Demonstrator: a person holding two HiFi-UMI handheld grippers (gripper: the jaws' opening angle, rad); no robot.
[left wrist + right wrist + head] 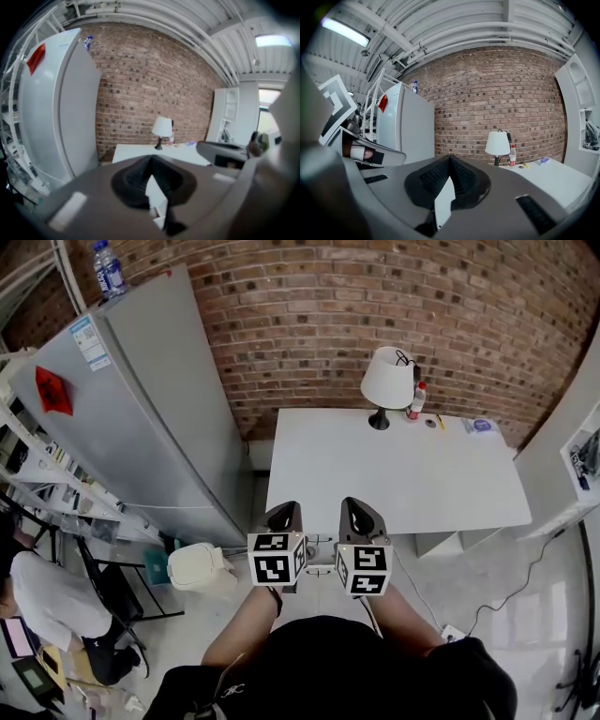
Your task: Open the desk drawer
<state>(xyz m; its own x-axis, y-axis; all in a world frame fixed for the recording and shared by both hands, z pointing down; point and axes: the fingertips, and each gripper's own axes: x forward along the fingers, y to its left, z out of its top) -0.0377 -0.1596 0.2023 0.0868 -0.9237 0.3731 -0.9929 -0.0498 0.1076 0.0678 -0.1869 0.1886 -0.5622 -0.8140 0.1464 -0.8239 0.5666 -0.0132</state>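
Observation:
A white desk [394,474] stands against the brick wall, with a white lamp [387,381] and a small bottle [415,401] at its back edge. From above, no drawer front shows; the desk top hides it. My left gripper [285,514] and right gripper [360,510] are held side by side at the desk's near edge, a little apart, both pointing at the wall. Both are shut with nothing between the jaws. In the left gripper view the closed jaws [151,160] sit below the desk [136,152] and lamp [162,127]. The right gripper view shows its jaws [450,160] closed too, with the lamp [497,143] beyond.
A tall grey fridge [141,409] stands left of the desk, with a white bin [199,568] at its foot. A white cabinet [562,456] flanks the desk on the right. A cable [525,568] runs over the floor. A person [37,606] sits far left.

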